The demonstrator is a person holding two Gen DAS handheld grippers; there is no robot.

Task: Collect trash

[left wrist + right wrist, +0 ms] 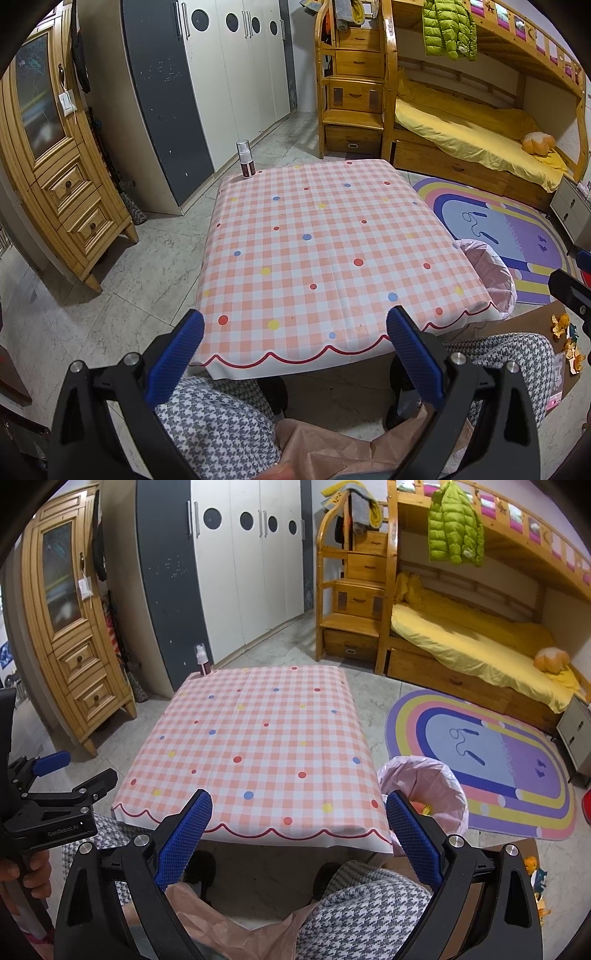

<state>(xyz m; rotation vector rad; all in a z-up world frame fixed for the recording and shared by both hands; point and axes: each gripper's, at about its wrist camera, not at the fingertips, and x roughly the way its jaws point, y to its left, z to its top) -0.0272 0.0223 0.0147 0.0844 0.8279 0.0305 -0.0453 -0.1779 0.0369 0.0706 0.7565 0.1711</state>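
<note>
Trash here is mostly orange peel scraps [565,339] – crinkly bits on a brown cardboard sheet [532,325] on the floor, far right of the left wrist view, well off the table. Going left to right: a wooden cabinet [62,177] with two drawers, then one small spray bottle [245,159], cylindrical with a clear cap, upright at the table's back-left corner. The table [332,258] wears a glossy pink gingham cloth with coloured dots and a scalloped red hem. Just beside its right edge sits one bin lined with a thin pink plastic bag [424,794] – only the right wrist view looks down into it, showing orange bits inside. Left gripper [295,349] and right gripper [299,829] both gape wide, knobbly blue pads holding nothing.
</note>
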